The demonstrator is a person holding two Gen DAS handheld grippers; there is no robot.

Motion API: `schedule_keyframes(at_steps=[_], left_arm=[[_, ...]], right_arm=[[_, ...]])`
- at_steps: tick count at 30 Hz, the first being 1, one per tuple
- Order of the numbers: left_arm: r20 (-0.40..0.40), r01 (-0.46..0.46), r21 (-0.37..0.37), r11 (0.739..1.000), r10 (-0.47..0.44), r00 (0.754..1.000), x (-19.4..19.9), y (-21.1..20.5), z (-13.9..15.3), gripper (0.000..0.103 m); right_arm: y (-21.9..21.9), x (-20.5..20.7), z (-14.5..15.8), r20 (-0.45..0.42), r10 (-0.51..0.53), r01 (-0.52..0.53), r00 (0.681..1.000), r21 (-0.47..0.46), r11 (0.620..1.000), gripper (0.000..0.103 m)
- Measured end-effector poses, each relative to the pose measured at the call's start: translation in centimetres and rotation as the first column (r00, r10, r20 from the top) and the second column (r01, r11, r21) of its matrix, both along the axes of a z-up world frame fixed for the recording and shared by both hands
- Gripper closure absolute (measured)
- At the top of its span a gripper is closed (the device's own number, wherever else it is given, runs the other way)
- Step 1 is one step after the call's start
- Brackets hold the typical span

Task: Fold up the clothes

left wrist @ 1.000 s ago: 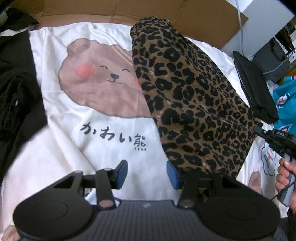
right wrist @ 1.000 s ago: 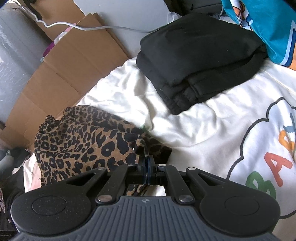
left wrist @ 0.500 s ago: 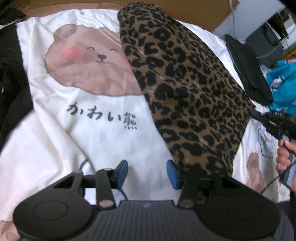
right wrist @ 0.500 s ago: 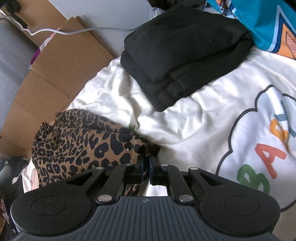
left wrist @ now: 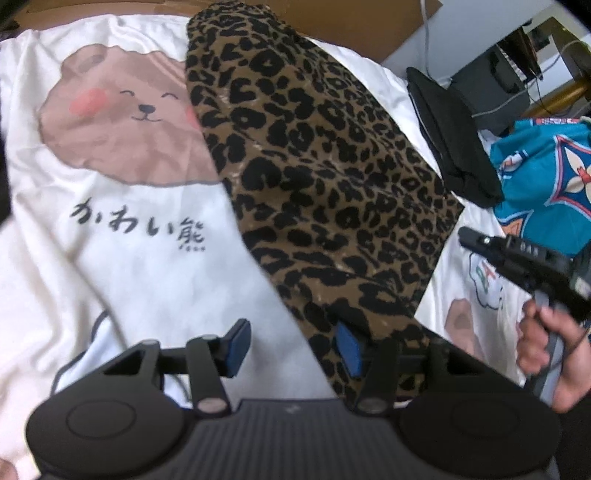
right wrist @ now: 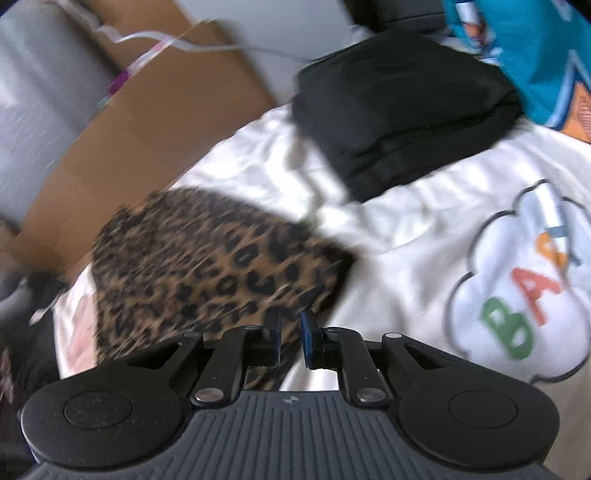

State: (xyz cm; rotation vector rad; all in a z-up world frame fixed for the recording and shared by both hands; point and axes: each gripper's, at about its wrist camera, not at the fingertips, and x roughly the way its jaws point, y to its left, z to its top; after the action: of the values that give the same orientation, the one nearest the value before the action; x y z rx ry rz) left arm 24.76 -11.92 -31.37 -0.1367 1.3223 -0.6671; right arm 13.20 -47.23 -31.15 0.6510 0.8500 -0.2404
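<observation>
While the left gripper (left wrist: 291,345) hangs over the near end of the leopard-print garment (left wrist: 317,162), its jaws are spreading and stand well apart; the narrow near tip of the cloth runs down past the right-hand blue pad (left wrist: 349,349) and seems to lie against it, but nothing is pinched. Ahead of that tool the garment stretches away as one long folded strip on a white sheet with a bear print (left wrist: 122,122), reaching a cardboard wall (left wrist: 351,22) at the far end. Off to its right lies a folded black garment (left wrist: 454,147), then a teal cloth (left wrist: 546,166), and nearer, the right gripper (left wrist: 467,236) comes in from the side, held by a hand (left wrist: 554,354). From the right wrist view, which is blurred, the right gripper (right wrist: 291,334) has its jaws parting with only a narrow gap; the leopard-print garment (right wrist: 207,266) lies ahead and to its left, its corner just before the left pad, and I cannot see any cloth caught between the pads. Beyond and to the right sits the folded black garment (right wrist: 402,107), and the sheet shows coloured letters (right wrist: 524,295) to the right. As I judge it, one lengthwise fold is laid and let go; folding the strip across its length is left, and the black piece looks done.
</observation>
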Motion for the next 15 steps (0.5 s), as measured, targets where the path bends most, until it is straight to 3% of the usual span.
schedule_keyframes(at_steps=[2, 4, 6, 15], left_arm=[[0.007, 0.002, -0.007, 1.000, -0.002, 1.000, 0.1, -0.6, 0.2, 0.048], [0.016, 0.001, -0.013, 1.000, -0.001, 1.000, 0.2, -0.9, 0.6, 0.048], [0.025, 0.003, -0.014, 1.000, -0.003, 1.000, 0.3, -0.9, 1.0, 0.048], [0.023, -0.034, -0.038, 0.999, 0.035, 0.999, 0.1, -0.2, 1.7, 0.047]], right_arm=[[1.4, 0.1, 0.4, 0.026, 0.074, -0.074, 0.997, 0.015, 0.997, 0.085], [2.9, 0.1, 0.9, 0.065, 0.164, -0.166, 0.984, 0.028, 0.986, 0.067], [4.2, -0.3, 1.5, 0.100, 0.240, -0.244, 0.966, 0.029, 0.969, 0.057], [9.0, -0.4, 2.9, 0.201, 0.484, -0.500, 0.852, 0.036, 0.865, 0.045]])
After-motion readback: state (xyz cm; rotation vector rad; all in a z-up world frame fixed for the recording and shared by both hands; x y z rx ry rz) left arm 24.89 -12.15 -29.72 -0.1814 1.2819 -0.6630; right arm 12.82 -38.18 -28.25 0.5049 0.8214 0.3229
